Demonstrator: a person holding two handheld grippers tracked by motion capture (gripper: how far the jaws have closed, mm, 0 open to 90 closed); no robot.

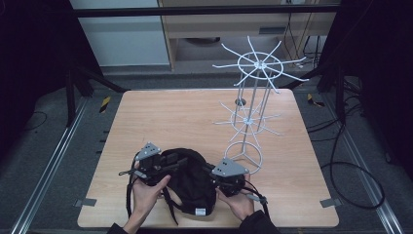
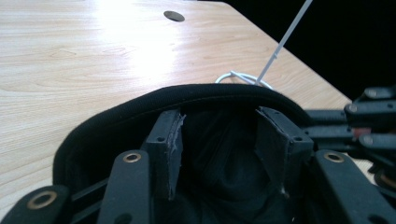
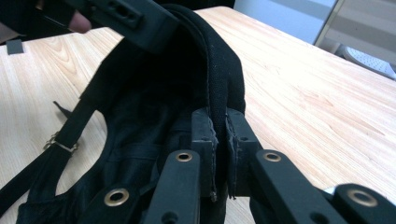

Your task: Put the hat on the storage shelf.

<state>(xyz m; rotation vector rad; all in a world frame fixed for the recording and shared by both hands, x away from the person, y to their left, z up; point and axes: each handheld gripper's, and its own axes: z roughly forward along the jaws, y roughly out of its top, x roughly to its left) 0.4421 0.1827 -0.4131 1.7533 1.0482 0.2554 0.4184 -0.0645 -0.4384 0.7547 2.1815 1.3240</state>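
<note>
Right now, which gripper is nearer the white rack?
Right. The right gripper grips the black hat's edge just beside the rack's base ring. The left gripper sits open at the hat's far side, farther away.

A square, light wooden table (image 1: 185,122) with rounded corners stands on a grey floor (image 1: 44,146), its pale grain catching a bright glare near the middle. A small dark round hole (image 1: 240,102) sits in the top toward the far side. On the right half stands a white wire rack (image 1: 253,97), its ring base resting on the wood and two tiers of spokes fanning out above. At the near edge lies a black cap (image 1: 192,183), its straps trailing over the tabletop toward the person's side.
</note>
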